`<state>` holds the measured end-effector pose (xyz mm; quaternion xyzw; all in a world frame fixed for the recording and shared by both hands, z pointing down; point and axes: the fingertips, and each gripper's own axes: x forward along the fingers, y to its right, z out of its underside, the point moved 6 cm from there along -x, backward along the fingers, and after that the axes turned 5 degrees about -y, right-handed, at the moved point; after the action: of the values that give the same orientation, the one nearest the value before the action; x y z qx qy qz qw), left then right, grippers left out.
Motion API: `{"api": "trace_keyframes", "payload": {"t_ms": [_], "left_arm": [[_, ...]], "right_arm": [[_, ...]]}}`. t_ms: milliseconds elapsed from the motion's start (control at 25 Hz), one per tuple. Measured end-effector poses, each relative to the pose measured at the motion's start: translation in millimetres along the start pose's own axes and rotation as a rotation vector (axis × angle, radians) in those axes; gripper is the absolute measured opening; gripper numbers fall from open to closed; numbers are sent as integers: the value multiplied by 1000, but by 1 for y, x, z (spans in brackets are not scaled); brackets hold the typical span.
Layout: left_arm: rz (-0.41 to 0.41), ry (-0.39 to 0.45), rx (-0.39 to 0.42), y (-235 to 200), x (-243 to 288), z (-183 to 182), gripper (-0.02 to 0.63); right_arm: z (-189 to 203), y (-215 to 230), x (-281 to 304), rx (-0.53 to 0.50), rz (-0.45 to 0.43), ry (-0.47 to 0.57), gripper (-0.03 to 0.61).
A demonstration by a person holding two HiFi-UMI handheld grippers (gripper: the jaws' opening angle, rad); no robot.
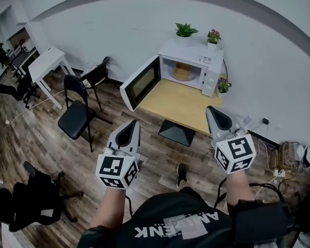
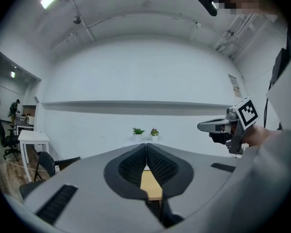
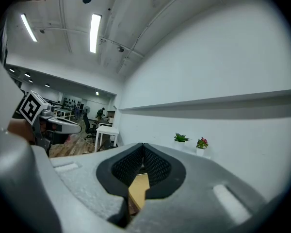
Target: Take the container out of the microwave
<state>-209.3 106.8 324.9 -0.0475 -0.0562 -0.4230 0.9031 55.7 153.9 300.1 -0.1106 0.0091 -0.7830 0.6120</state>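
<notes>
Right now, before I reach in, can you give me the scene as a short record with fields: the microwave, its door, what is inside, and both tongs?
Microwave: white microwave oven, standing on the light wooden table
Door: white-framed door with a dark window, swung fully open
Inside: tan shallow container, in the cavity, untouched
On top: two small potted plants
Left: left tongs shut, empty, well short of the microwave
Right: right tongs shut, empty, well short of the microwave
</notes>
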Motion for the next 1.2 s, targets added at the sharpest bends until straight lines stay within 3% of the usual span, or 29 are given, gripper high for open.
{"api": "trace_keyframes", "payload": {"t_ms": [560, 1200], "left_arm": [[-8, -44, -31, -16, 141, -21, 0], [11, -82, 5, -5, 274, -38, 2]], "right_arm": [[-6, 107, 106, -1, -50, -3, 6], [20, 208, 167, 28, -78, -29, 6]]}}
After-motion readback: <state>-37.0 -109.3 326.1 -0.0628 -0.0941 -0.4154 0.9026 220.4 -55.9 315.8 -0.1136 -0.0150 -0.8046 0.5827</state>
